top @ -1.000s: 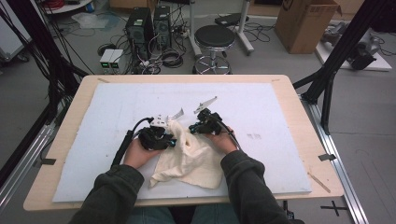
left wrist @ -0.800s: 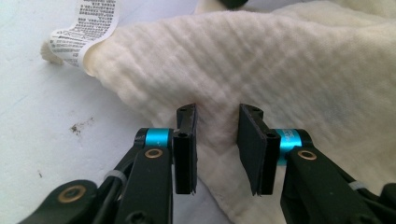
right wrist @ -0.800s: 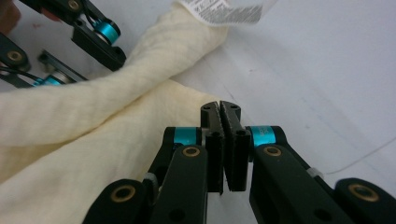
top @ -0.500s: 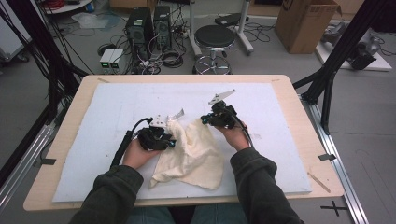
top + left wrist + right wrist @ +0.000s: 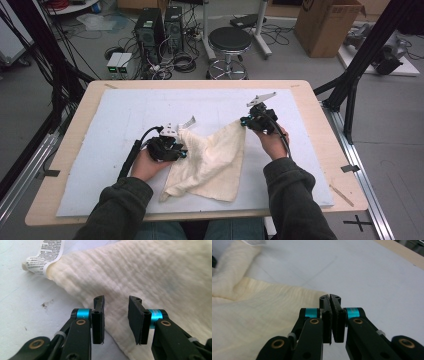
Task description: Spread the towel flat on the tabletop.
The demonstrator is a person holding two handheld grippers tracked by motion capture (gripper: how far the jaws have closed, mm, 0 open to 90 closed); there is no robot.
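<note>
The cloth (image 5: 212,160) lies on the white mat (image 5: 115,115) near the table's near edge. On the left, the left gripper (image 5: 116,320) has just eased its jaws apart over the fabric. On the right, the right gripper (image 5: 246,121), clamped on a corner, has drawn it rightward and farther away, so the spreading is under way.

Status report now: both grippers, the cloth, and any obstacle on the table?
Left gripper open over the cloth. Right gripper shut on the cloth's corner, pulling it out. White pad around it bare, no obstacle.
</note>
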